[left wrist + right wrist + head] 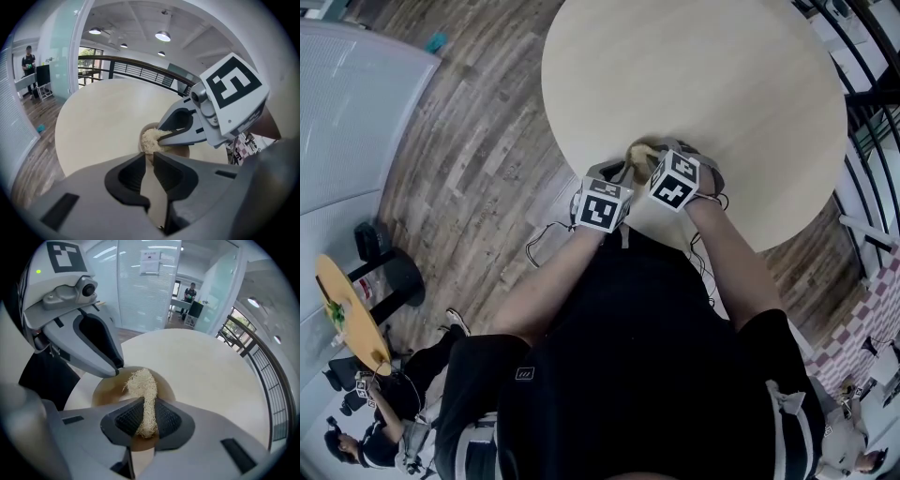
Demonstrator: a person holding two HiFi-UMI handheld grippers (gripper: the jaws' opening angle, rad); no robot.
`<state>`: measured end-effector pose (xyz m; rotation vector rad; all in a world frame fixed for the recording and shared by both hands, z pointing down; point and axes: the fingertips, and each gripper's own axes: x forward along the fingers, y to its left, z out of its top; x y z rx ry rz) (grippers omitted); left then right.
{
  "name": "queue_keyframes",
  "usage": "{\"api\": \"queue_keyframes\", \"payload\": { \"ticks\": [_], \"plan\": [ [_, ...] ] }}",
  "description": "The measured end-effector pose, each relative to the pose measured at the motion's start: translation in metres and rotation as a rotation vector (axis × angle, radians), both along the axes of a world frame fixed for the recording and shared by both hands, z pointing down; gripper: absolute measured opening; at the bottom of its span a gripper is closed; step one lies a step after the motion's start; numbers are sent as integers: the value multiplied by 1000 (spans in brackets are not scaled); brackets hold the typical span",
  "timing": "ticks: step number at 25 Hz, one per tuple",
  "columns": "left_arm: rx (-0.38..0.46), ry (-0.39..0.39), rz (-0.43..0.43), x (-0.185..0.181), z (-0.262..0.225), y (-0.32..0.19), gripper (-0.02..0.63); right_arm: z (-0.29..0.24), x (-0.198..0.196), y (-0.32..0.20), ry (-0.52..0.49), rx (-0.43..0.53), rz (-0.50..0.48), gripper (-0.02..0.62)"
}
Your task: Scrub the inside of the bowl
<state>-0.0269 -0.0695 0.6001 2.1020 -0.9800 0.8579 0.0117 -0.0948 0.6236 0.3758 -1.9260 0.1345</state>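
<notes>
I take this to be the scrubbing stroke itself. The bowl (104, 391), brown inside, sits on the table near the edge closest to me, between my two grippers. My left gripper (149, 156) has its jaws nearly together, pinching what looks like the bowl's rim. In the right gripper view, one of those jaws comes down right on that rim. My right gripper (149, 401) has its jaws clamped on the near end of a pale, fibrous scrubber (140, 379), whose free end reaches over into the bowl.

To do this well, I'd hold the left grip firm so the bowl can't spin or slide. I'd press the scrubber's loose end against the inner wall and sweep it round from the rim down to the bottom, rolling the wrist instead of dragging the whole arm. The scrubber looks soft and springy, so I judge that too light a touch would only brush the surface.

The room is a bright, open office with a wood-plank floor (469, 141), glass partitions (136, 287) and a dark railing (122, 65). The round table (694, 75) is pale and smooth. A smaller yellow table (347, 314) stands well apart, with a seated person (389, 412) beside it.
</notes>
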Motion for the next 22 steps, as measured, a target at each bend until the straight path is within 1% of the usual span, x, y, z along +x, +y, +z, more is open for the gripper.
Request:
{"api": "queue_keyframes", "payload": {
  "ticks": [4, 7, 12, 14, 17, 19, 22],
  "plan": [
    [2, -7, -7, 1, 3, 2, 60, -1, -1, -12, -42, 64, 92, 72],
    [-8, 11, 1, 6, 3, 4, 64, -3, 1, -18, -84, 86, 150, 72],
    [-93, 23, 81, 25, 11, 26, 67, -20, 2, -27, -201, 64, 234, 72],
    [-90, 24, 90, 28, 9, 32, 67, -29, 2, -26, -216, 60, 225, 72],
    [-64, 25, 96, 23, 0, 31, 67, -41, 3, -20, -228, 67, 175, 72],
    [-33, 21, 93, 14, -6, 23, 69, -48, 6, -17, -235, 86, 149, 72],
    [14, -17, 92, -4, -11, 1, 69, -60, 12, -11, -233, 120, 114, 72]
  ]
}}
